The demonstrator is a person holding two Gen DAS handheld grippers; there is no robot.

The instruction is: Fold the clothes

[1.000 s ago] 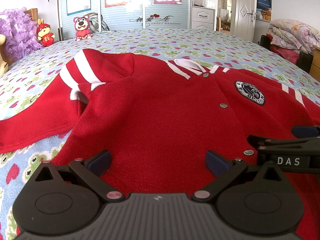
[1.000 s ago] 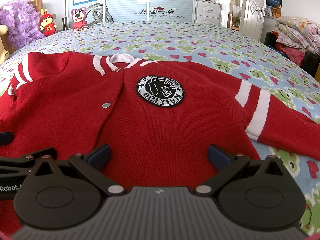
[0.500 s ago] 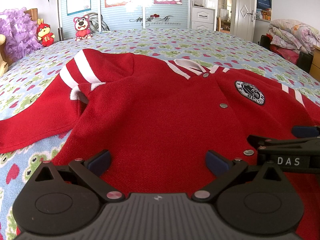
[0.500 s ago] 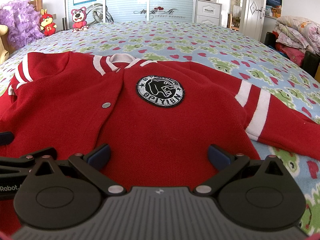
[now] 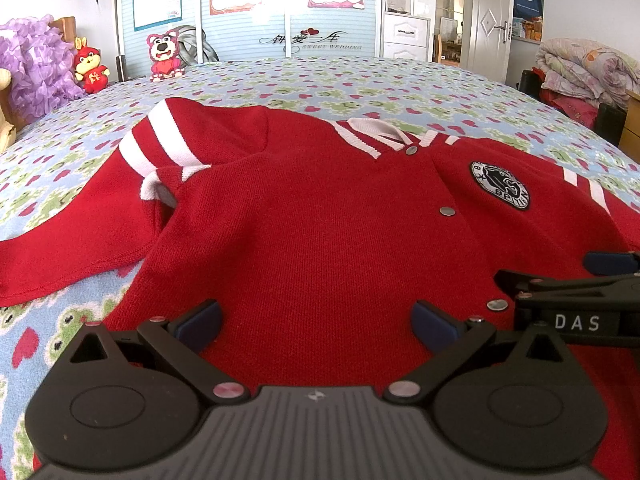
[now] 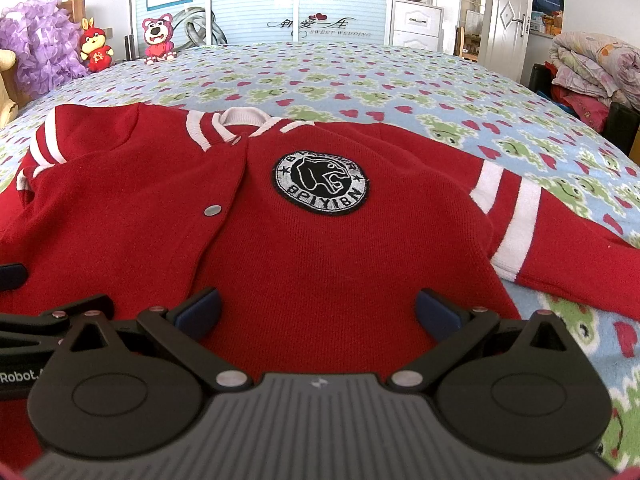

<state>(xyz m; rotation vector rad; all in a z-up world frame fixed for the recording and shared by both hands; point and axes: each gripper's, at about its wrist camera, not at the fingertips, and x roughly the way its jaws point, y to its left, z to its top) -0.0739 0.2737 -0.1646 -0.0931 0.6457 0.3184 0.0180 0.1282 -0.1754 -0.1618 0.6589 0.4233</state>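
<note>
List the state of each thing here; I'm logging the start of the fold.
Red varsity jacket: spread flat, front up, on the bed, unfolded.
Jacket snaps: fastened.
Left sleeve: bunched at the shoulder, lying on the bed.
Right sleeve: stretched out sideways.
Left tool: open, over the hem.
Right tool: open, over the hem.
</note>
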